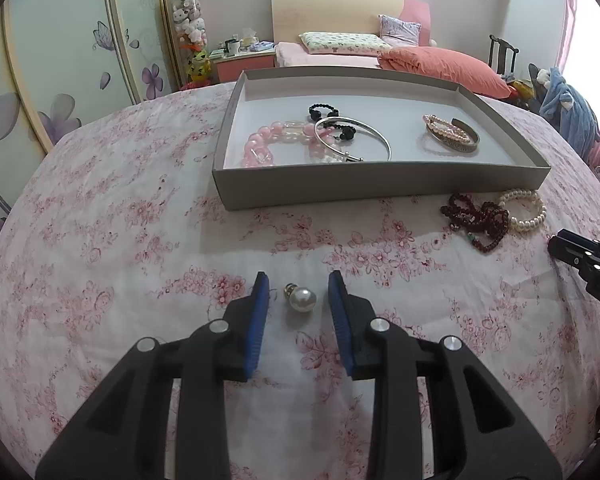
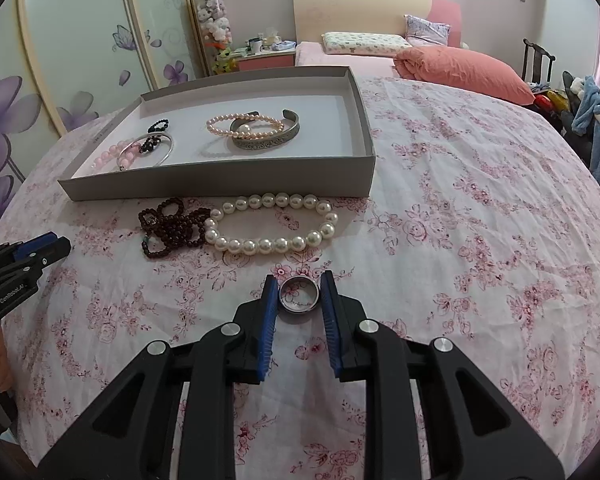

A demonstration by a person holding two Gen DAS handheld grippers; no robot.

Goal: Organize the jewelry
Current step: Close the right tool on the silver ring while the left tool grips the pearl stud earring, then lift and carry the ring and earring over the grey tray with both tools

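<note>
Two wrist views, angled down, close over bedspread (image 1: 140, 240), sharing tray (image 2: 220, 184)

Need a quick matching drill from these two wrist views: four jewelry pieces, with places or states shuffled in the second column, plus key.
1. pearl earring
2. silver ring
3. white pearl bracelet
4. engraved cuff

A. inside the grey box
B. between the right gripper pads, touching both
C. on the bedspread beside dark red beads
D. between the left gripper pads, untouched

Pairs: 1-D, 2-B, 3-C, 4-A
</note>
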